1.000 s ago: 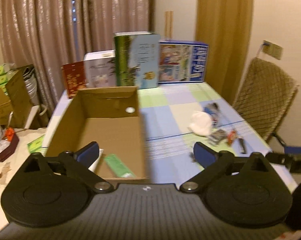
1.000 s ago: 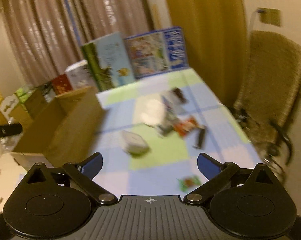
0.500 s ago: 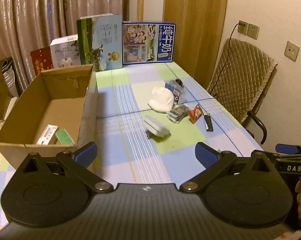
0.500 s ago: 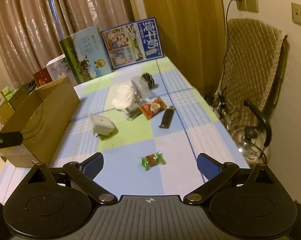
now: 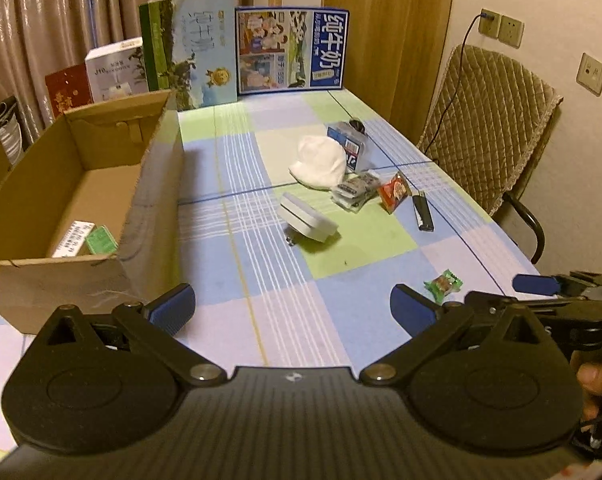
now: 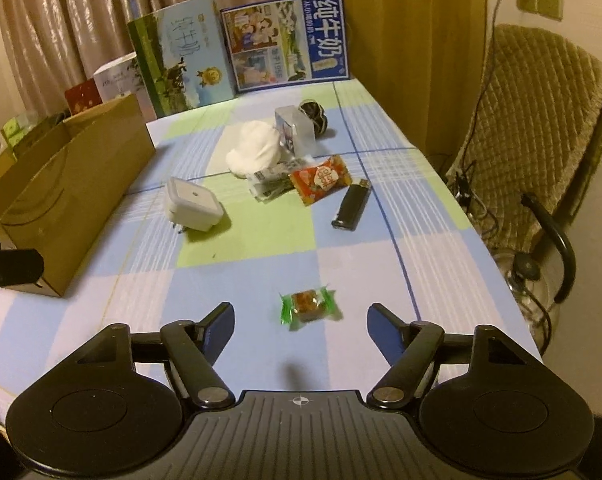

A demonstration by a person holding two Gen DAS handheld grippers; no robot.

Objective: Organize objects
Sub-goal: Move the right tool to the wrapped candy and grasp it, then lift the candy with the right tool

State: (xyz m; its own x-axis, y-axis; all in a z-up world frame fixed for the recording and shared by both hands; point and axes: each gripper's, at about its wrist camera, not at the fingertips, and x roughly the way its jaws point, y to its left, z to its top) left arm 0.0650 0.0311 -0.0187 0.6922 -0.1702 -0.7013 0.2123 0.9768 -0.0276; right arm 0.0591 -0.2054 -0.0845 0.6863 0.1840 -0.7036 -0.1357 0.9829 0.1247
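A green-wrapped candy (image 6: 307, 306) lies on the checked tablecloth, between the fingers of my right gripper (image 6: 300, 320). Its jaws are closing, but the pads stand clear of the candy. My left gripper (image 5: 291, 300) is open over bare cloth beside the cardboard box (image 5: 153, 184), with the candy (image 5: 443, 285) to its right. Farther back lie a white charger (image 6: 193, 204), a black lighter (image 6: 351, 206), a red snack packet (image 6: 321, 178), a clear packet (image 5: 355, 190), a white cloth (image 6: 257, 148) and a small clear box (image 6: 293, 130).
The cardboard box (image 6: 81, 176) stands at the table's left and holds a green pack (image 5: 99, 240). Tall milk cartons (image 5: 291, 50) line the back edge. A quilted chair (image 6: 541, 128) stands close to the right table edge. Curtains hang behind.
Both grippers have come down toward the table. The left view swung right, away from the box interior. The right gripper's jaws have narrowed around the green candy.
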